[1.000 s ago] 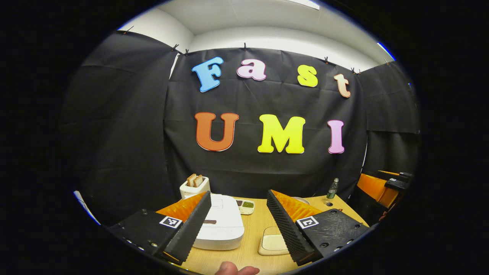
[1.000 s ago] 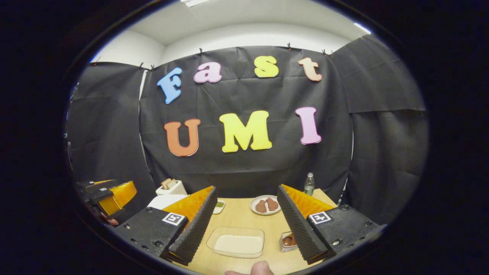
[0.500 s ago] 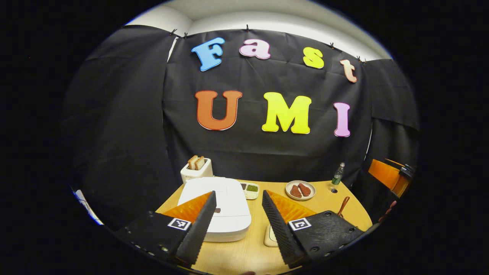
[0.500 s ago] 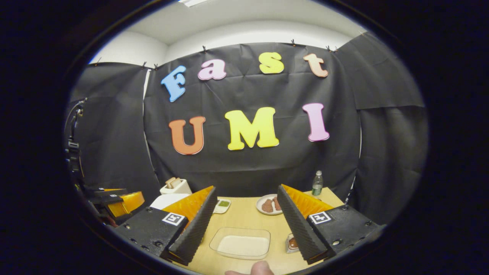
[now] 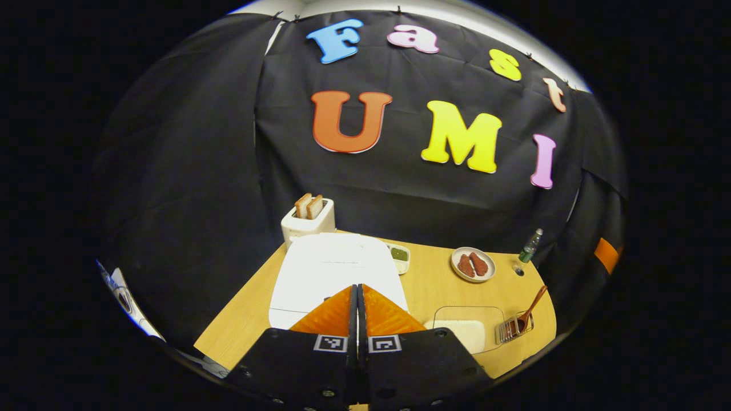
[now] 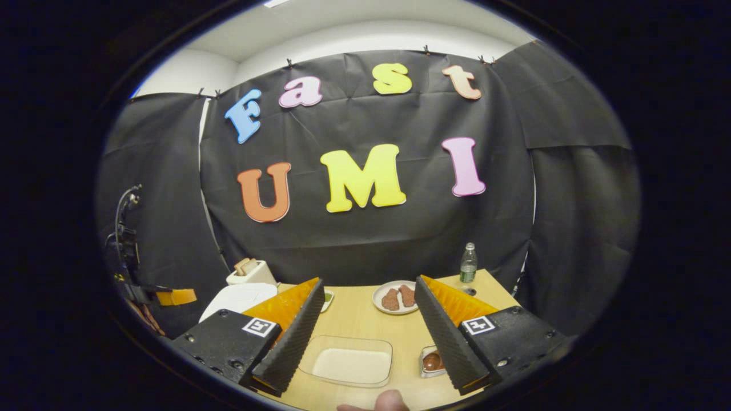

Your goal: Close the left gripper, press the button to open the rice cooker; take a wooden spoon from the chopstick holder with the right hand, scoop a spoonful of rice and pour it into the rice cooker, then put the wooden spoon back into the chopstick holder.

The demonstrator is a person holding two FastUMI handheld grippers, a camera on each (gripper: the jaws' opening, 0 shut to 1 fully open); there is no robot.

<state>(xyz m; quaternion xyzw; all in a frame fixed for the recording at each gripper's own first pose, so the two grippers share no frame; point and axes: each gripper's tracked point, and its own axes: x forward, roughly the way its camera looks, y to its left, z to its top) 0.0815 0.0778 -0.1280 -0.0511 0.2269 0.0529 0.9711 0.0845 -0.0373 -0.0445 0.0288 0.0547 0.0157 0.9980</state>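
Rice cooker point(image 5: 337, 271), white and with its lid down, sits on the wooden table point(image 5: 440, 285) at the left side in the left gripper view; its near edge, where a button would be, is hidden behind the left gripper point(image 5: 357, 297), whose two fingers are pressed together with nothing between them, hanging above the cooker's front. In the right gripper view the same cooker point(image 6: 240, 298) is partly covered by a finger of the right gripper point(image 6: 368, 308), whose jaws stand wide apart and empty over the table. The wooden spoon point(image 5: 530, 311) stands in the chopstick holder point(image 5: 514, 329) near the table's right edge in the left gripper view, its bowl down in the holder and its handle leaning up and to the right, its long axis tilted rather than upright. In the right gripper view the holder point(image 6: 432, 361) is half hidden behind a finger, and the spoon's handle cannot be made out. A clear tray of rice point(image 6: 352, 365) lies just beside the holder, between the right gripper's fingers. Farther back are a toaster point(image 5: 308, 220) with two slices, a small dish point(image 5: 399, 255), a plate point(image 5: 473, 265) with two brown pieces and a bottle point(image 5: 530, 246). A fingertip point(image 6: 391, 401) is cut off at the bottom of the right gripper view.
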